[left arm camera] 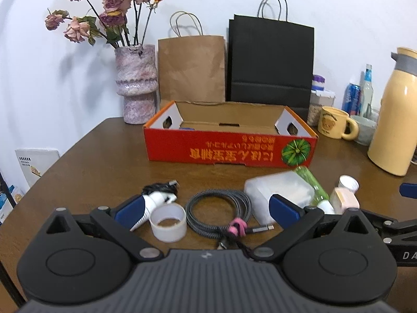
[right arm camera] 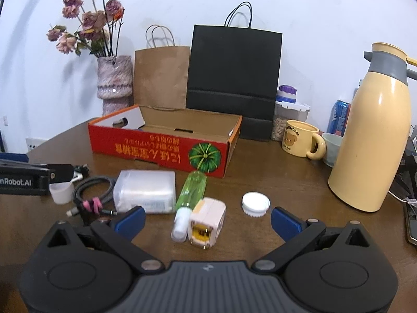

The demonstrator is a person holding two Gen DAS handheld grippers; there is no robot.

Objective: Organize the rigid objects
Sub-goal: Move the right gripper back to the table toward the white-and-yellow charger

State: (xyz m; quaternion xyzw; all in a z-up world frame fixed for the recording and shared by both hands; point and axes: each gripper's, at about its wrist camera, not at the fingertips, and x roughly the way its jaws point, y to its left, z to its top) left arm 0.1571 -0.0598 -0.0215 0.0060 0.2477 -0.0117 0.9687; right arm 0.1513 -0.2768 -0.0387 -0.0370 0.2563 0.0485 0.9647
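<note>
An open red cardboard box [left arm camera: 229, 151] [right arm camera: 159, 148] sits mid-table. In front of it lie a white charger with black cable [left arm camera: 156, 198], a translucent tape ring [left arm camera: 169, 223], a coiled grey cable [left arm camera: 219, 211] [right arm camera: 91, 193], a clear plastic case [left arm camera: 281, 190] [right arm camera: 146, 194], a green spray bottle [right arm camera: 191, 193], a pink plug adapter [right arm camera: 207, 220] and a white cap [right arm camera: 256, 204]. My left gripper [left arm camera: 206, 211] is open and empty over the tape ring and cable. My right gripper [right arm camera: 208, 220] is open and empty, with the adapter between its fingers.
A vase of dried roses [left arm camera: 136, 83], a brown bag [left arm camera: 191, 67] and a black bag [left arm camera: 271, 60] stand behind the box. A yellow mug [right arm camera: 302, 138], a bowl, jars, a can and a tall cream thermos [right arm camera: 375, 135] stand at the right.
</note>
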